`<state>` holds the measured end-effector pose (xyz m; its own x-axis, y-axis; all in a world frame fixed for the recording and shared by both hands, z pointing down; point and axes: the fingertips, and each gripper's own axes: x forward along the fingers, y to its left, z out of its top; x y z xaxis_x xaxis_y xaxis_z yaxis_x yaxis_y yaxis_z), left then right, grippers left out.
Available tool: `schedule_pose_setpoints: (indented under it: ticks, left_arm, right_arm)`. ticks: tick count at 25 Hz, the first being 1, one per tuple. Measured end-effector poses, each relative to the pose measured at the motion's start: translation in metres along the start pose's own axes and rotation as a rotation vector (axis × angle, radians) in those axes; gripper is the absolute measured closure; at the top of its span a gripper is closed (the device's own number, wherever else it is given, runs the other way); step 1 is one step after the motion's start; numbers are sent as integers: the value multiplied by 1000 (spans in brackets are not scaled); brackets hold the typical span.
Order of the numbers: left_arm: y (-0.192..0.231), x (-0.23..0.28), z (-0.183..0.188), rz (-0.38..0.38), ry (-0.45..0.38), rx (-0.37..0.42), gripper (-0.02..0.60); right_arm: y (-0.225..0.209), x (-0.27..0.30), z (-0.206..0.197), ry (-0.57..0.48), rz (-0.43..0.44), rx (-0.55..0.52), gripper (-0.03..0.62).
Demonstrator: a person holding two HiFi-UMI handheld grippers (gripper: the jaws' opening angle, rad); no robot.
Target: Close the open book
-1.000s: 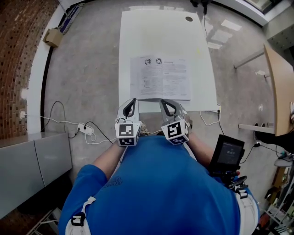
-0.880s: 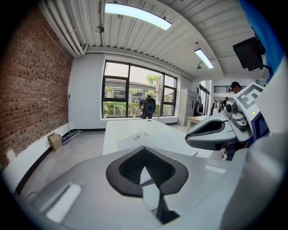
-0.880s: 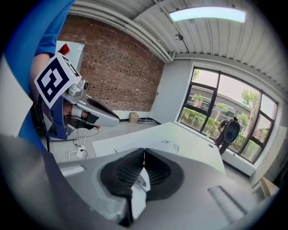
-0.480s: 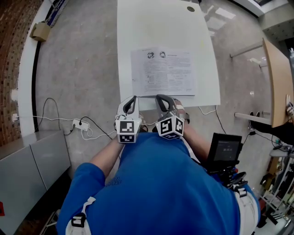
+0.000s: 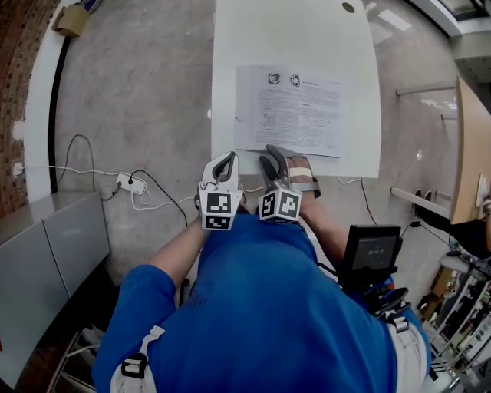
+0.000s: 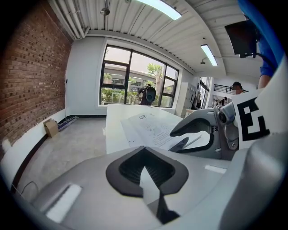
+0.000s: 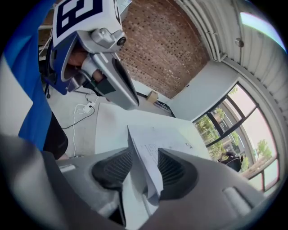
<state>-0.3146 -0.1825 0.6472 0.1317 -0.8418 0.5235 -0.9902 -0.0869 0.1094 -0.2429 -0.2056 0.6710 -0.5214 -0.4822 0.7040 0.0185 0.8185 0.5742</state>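
The open book (image 5: 295, 107) lies flat on the white table (image 5: 253, 46), its printed pages facing up. My right gripper (image 5: 270, 157) is at the book's near left edge. Its jaws are opening, and in the right gripper view (image 7: 144, 152) a corner of the book (image 7: 155, 148) shows in the gap without the pads pressing on it. My left gripper (image 5: 224, 160) hovers at the table's near edge, just left of the book. Its pads meet at the tips (image 6: 144, 150) with nothing between them. The book (image 6: 148, 128) lies ahead of it, and the right gripper (image 6: 189, 134) is beside it.
A power strip with cables (image 5: 126, 183) lies on the floor to the left, next to a grey cabinet (image 5: 54, 238). A cardboard box (image 5: 70, 19) sits by the brick wall. A wooden tabletop (image 5: 468, 153) stands at the right. The person carries a black device (image 5: 372, 249) at the hip.
Both grippers have come down and forward to the table's near edge. The right gripper has rolled, reached the book's edge, and gone from shut to open.
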Motion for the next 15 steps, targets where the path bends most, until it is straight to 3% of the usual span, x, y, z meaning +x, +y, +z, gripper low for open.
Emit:
schedule_pose_setpoints:
  ticks: [8, 15]
  left_arm:
    - [14, 4, -15, 24, 18, -14, 577]
    - [18, 0, -22, 35, 23, -29, 577]
  right_arm:
    - [12, 23, 0, 30, -9, -108, 425]
    - [14, 35, 4, 34, -74, -202, 425]
